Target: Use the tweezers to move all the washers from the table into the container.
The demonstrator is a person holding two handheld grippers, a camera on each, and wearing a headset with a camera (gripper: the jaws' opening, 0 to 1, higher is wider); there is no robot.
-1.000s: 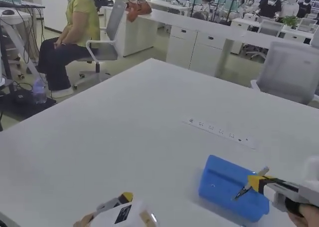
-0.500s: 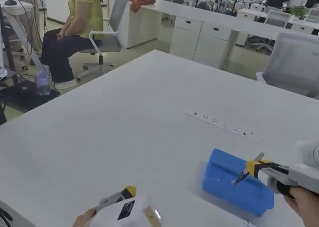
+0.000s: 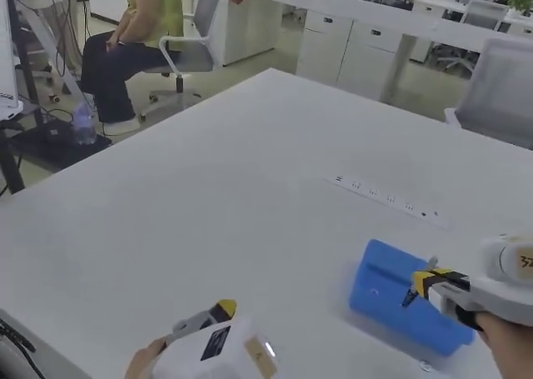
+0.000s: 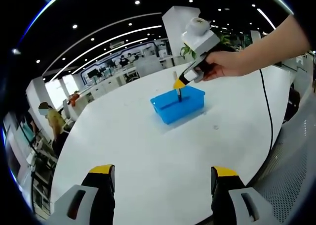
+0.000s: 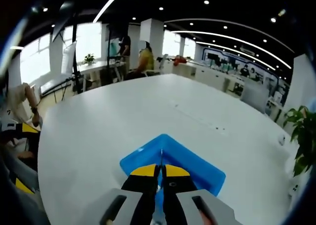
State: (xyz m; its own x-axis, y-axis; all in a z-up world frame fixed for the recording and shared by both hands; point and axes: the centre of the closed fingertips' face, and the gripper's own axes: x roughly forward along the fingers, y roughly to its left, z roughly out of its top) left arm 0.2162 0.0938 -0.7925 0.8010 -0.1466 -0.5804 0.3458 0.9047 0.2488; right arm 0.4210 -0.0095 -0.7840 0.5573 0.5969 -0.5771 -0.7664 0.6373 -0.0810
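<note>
White desk [image 3: 250, 196] carries a blue container [image 3: 391, 300] toward its near right corner, the right gripper [image 3: 429, 279] clenched on tweezers [image 5: 161, 160] pointing down into it, the left gripper [image 4: 163, 171] released at the near edge, one washer [image 4: 216, 127] lying near the container

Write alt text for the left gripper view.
Across the white table, the right gripper, held in a hand, points tweezers down into a blue container. The left gripper shows open, yellow-tipped jaws at the bottom.
</note>
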